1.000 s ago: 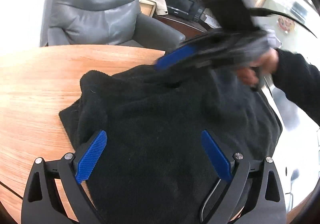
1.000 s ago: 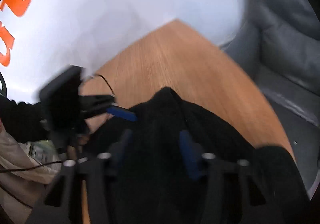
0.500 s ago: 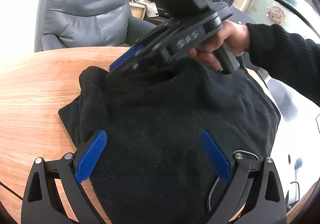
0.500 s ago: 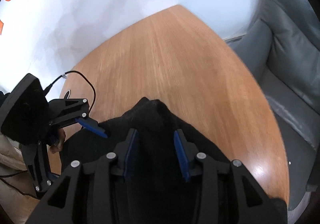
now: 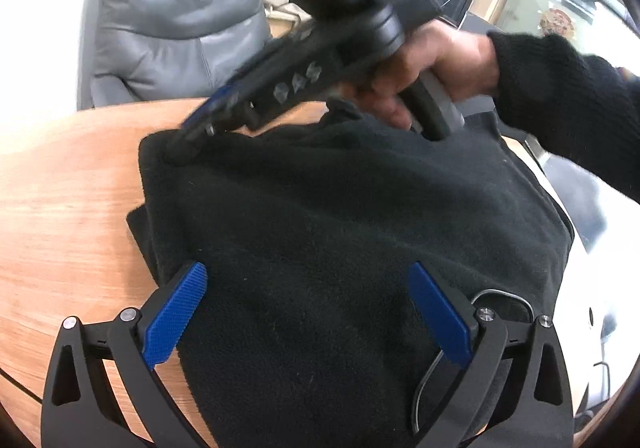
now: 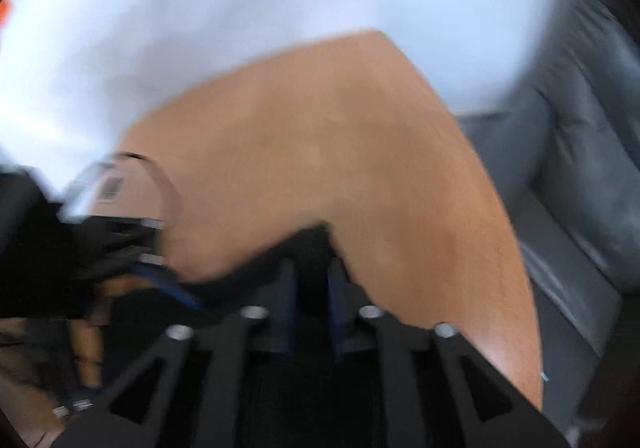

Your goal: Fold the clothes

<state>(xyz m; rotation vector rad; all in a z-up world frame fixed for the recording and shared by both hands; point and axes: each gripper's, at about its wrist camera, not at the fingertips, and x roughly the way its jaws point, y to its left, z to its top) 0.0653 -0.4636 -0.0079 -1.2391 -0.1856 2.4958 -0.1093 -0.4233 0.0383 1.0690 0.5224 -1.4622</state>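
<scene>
Pinching black fleece [image 5: 340, 215], right tongs [image 6: 312, 276]; left tongs [image 5: 308, 312] opening wide.

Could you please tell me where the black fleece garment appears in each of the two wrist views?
Left wrist view: the black fleece garment fills the centre and lower frame, under the open left gripper.
Right wrist view: blurred, low centre, a fold between the right gripper fingers.
Shared landmark: the wooden table.

A rounded, warm-brown wooden table [image 5: 68, 207] carried a black fleece garment [image 5: 340, 232], bunched in folded layers; one corner seemingly reached the table's far edge; the blurred view obscured it.
</scene>
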